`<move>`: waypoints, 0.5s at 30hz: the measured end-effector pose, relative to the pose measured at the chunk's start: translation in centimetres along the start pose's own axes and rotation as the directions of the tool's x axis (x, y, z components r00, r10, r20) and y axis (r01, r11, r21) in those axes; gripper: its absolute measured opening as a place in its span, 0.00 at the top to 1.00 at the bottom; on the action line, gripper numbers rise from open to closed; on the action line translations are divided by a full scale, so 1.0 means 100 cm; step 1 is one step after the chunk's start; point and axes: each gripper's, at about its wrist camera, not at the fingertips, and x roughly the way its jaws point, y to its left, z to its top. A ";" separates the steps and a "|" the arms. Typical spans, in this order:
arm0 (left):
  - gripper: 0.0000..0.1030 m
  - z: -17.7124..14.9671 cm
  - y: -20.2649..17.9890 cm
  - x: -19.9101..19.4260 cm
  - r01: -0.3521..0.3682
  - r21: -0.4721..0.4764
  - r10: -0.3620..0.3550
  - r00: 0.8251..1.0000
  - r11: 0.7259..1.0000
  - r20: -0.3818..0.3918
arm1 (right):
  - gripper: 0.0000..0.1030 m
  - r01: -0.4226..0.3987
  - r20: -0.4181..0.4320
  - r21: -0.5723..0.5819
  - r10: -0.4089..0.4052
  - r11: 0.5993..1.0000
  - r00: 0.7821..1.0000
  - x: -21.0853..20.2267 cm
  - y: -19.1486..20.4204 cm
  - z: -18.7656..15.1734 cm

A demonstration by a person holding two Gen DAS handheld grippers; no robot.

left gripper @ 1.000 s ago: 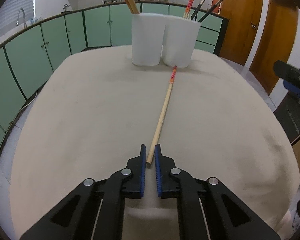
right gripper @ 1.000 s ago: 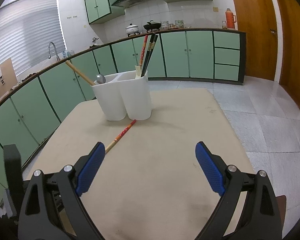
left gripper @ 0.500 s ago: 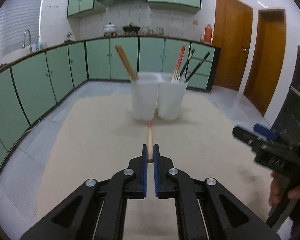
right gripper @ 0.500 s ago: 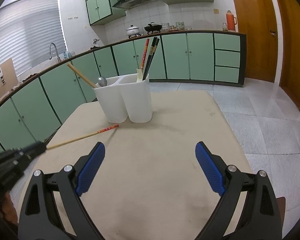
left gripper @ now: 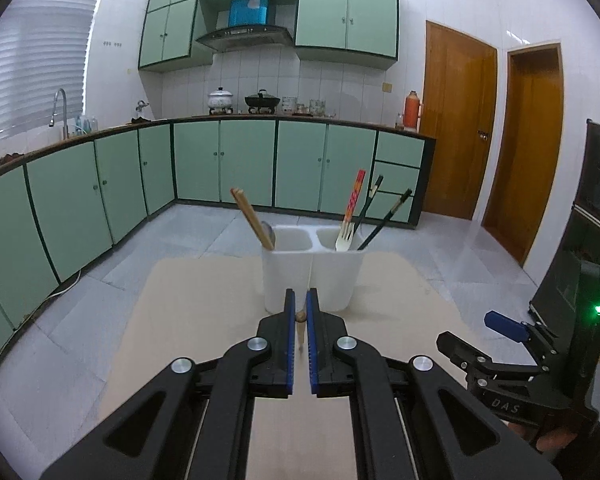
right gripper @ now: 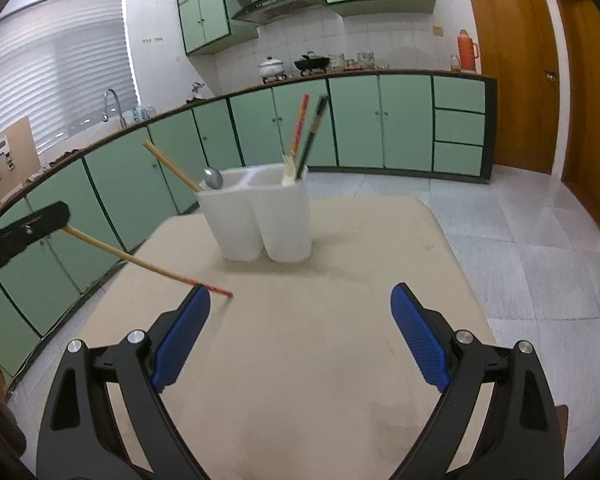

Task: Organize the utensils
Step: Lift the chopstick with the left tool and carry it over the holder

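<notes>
Chopstick [left gripper: 300, 317] seen end-on in left wrist view, length hidden; left gripper [right gripper: 24, 230] cut off by frame edge.

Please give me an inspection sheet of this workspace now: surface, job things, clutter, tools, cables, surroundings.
Surface: beige table, bare around the holder.
Job things: white two-compartment holder upright, with spoon and chopsticks inside; one red-tipped chopstick lifted, tip low over the table.
Clutter: nothing seen.
Tools: left tool shut on the chopstick's plain end; right tool open, holding nothing.
Cables: one cord on the floor by the cabinets.
Surroundings: green cabinets, wooden doors.
</notes>
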 end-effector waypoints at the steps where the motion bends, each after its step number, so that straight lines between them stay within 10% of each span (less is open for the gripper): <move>1: 0.95 0.002 0.000 0.000 0.002 -0.005 -0.002 1.000 1.000 0.003 | 0.14 -0.004 0.009 -0.004 0.004 1.000 1.000 -0.002 0.002 0.004; 15: 0.95 0.017 0.003 -0.001 0.014 -0.013 -0.014 0.999 1.000 0.029 | 0.14 -0.028 0.031 -0.042 0.029 0.999 0.999 -0.007 0.021 0.046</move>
